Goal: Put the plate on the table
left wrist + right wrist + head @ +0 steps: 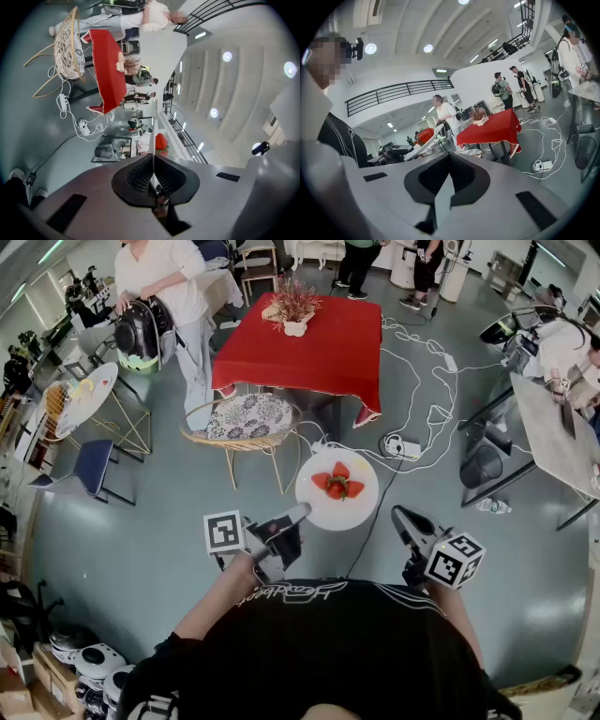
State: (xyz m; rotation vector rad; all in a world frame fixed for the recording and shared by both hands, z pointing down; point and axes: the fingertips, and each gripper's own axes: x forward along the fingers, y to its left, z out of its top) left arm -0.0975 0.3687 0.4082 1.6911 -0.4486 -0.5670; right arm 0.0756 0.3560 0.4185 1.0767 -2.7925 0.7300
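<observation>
**Head view with both gripper views: a plate in carriage.** Nearest the camera, at 6 o'clock, the wearer's black shirt (319, 643) is seen. Just beyond it the left gripper (298, 513) is shown with its fingers closed on the rim of the white plate (363, 508), which is taken at its own 8 o'clock. In the left gripper view (153, 159) the plate (152, 136) is seen edge-on, pinched between the pads.

The plate is held in the air over the grey floor (141, 521), and strawberries (337, 484) are borne at its centre. At the plate's 4 o'clock, and apart from it, the right gripper (397, 513) is seen. Its fingers are brought together on nothing, as is confirmed in the right gripper view (449, 157).

The red-clothed counter (319, 352) lies at 12 o'clock, well apart, and a wicker chair (246, 423) is interposed. Dried flowers (293, 304) are set at the counter's far edge.

The plate is judged stiff, glazed, slippery and breakable. With only one edge held, sagging or twisting is to be expected, and the loose fruit may be rolled off by any tilt. A second hold on the opposite rim is advised.
</observation>
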